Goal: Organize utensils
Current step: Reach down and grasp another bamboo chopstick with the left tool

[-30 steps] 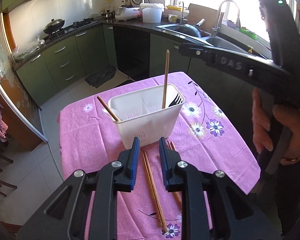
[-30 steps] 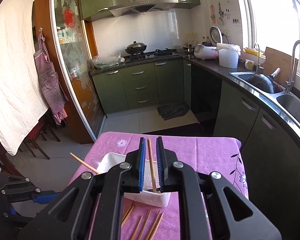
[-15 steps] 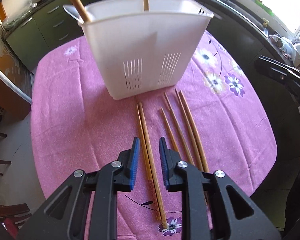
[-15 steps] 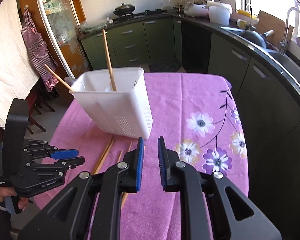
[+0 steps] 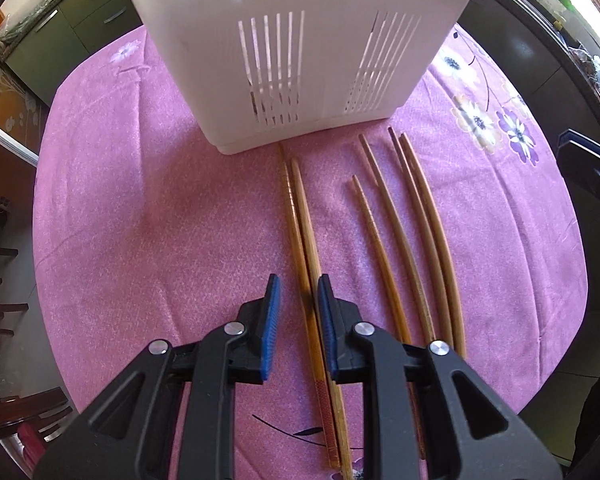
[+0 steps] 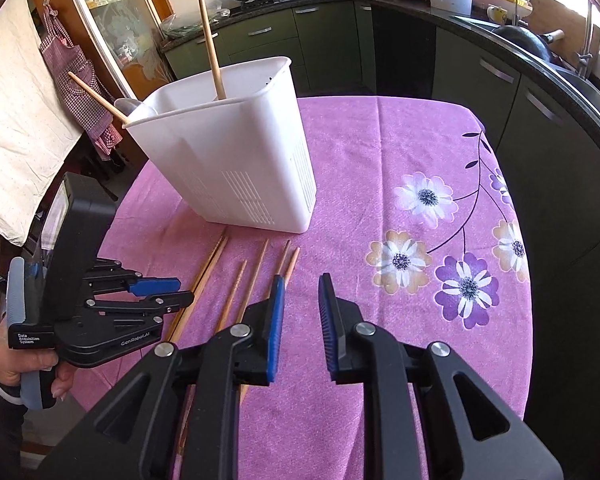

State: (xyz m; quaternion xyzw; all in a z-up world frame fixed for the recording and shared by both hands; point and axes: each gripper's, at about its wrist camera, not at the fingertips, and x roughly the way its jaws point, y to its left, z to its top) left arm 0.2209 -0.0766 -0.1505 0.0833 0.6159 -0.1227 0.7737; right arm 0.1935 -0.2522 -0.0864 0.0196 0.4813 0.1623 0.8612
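Between the parted pads of the left gripper (image 5: 296, 300) a pair of chopsticks (image 5: 306, 240) is framed, lying flat on the pink tablecloth (image 5: 140, 220); nothing is clamped yet, and pad contact cannot be told. The right gripper (image 6: 300, 300) is opening, with only cloth between its pads and the rightmost sticks just to their left. Four more chopsticks (image 5: 404, 220) are left on the cloth to the right. Farther off, in the white holder (image 6: 236, 160), two chopsticks (image 6: 210, 40) have been stood, so most of the sorting is judged outstanding.
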